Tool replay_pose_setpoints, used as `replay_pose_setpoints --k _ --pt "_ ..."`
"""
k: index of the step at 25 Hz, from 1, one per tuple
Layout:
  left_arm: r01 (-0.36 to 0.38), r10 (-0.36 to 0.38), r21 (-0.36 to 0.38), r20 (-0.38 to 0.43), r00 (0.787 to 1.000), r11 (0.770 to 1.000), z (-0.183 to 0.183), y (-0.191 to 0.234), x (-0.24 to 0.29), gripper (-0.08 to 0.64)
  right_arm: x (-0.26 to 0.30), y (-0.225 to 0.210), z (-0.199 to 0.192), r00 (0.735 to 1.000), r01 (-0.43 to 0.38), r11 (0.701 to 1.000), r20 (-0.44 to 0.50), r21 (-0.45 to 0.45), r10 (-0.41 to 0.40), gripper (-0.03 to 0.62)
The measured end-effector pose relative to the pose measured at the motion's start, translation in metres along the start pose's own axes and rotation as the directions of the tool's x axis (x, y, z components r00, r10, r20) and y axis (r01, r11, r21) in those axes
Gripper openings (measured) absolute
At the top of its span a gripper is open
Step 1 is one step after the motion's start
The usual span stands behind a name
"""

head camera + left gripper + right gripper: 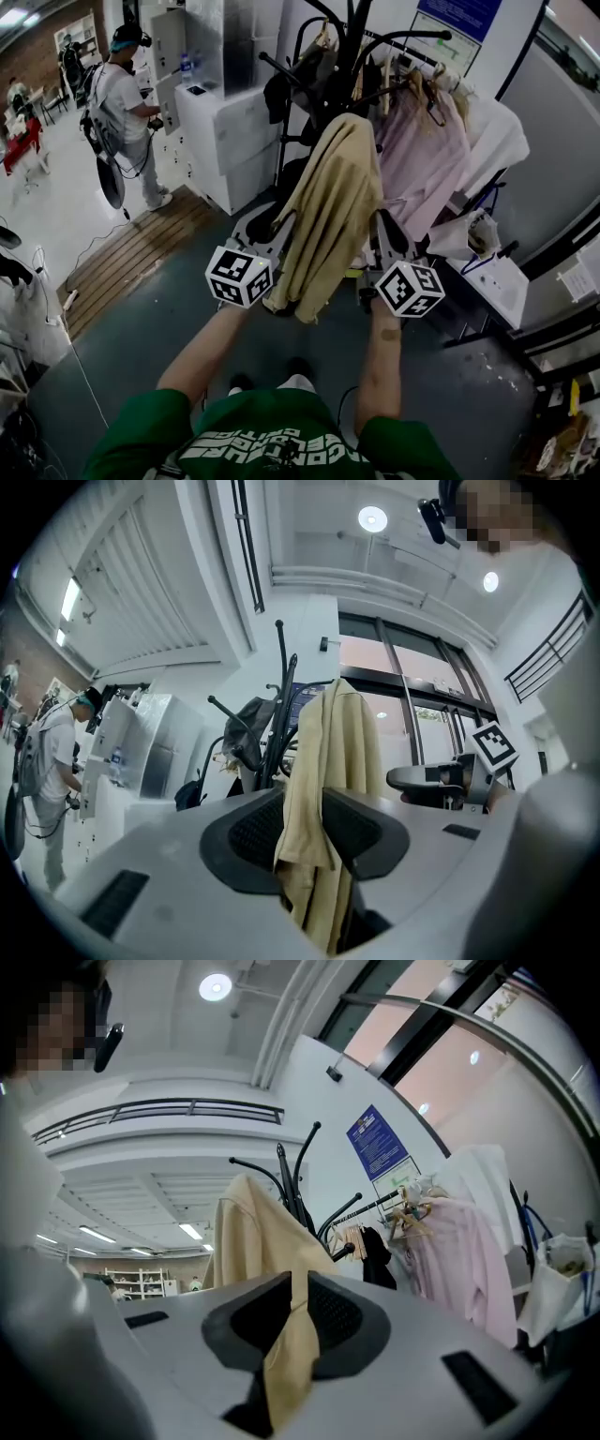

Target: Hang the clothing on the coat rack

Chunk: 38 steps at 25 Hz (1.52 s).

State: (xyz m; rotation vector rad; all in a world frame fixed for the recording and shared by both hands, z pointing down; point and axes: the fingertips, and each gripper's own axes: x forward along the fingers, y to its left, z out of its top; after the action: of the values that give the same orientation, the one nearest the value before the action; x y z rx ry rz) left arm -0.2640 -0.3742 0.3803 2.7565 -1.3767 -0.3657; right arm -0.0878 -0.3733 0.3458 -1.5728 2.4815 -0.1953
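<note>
Grey floor (141, 319), forearms (202, 352) outstretched — beige garment (328, 206) on rack (349, 37)

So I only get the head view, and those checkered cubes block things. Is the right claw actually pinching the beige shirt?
Observer: Yes. In the right gripper view, the right gripper has its jaws closed on a fold of the shirt.
Operator: And the left one?
Observer: No. In the left gripper view, the left gripper has its jaws apart, and the shirt just hangs loose between them.
</note>
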Motion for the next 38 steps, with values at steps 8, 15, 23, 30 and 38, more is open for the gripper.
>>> replay_pose_setpoints --k 8,15,23,30,38 --pt "0.062 -0.064 -0.034 -0.047 0.997 0.997 -0.019 -0.002 -0.031 0.110 -0.034 0.024 -0.034 0.997 0.068 0.998 -0.023 -0.006 -0.068 0.043" --pt "0.127 -0.132 -0.063 -0.078 0.988 0.990 -0.030 -0.010 -0.054 0.053 -0.058 0.044 -0.058 0.994 0.097 0.995 -0.050 0.009 -0.097 0.022" --pt "0.138 -0.143 -0.064 -0.079 0.987 0.988 -0.031 -0.007 -0.075 0.015 -0.071 0.070 -0.077 0.991 0.112 0.994 -0.074 -0.009 -0.112 0.008" --pt "0.158 -0.167 -0.086 -0.103 0.981 0.984 -0.040 -0.008 -0.086 0.005 -0.076 0.090 -0.090 0.991 0.089 0.996 -0.096 -0.008 -0.090 0.008" --pt "0.172 -0.183 -0.101 -0.111 0.977 0.980 -0.046 -0.009 -0.092 0.005 -0.077 0.100 -0.101 0.990 0.087 0.996 -0.111 -0.014 -0.088 0.008"
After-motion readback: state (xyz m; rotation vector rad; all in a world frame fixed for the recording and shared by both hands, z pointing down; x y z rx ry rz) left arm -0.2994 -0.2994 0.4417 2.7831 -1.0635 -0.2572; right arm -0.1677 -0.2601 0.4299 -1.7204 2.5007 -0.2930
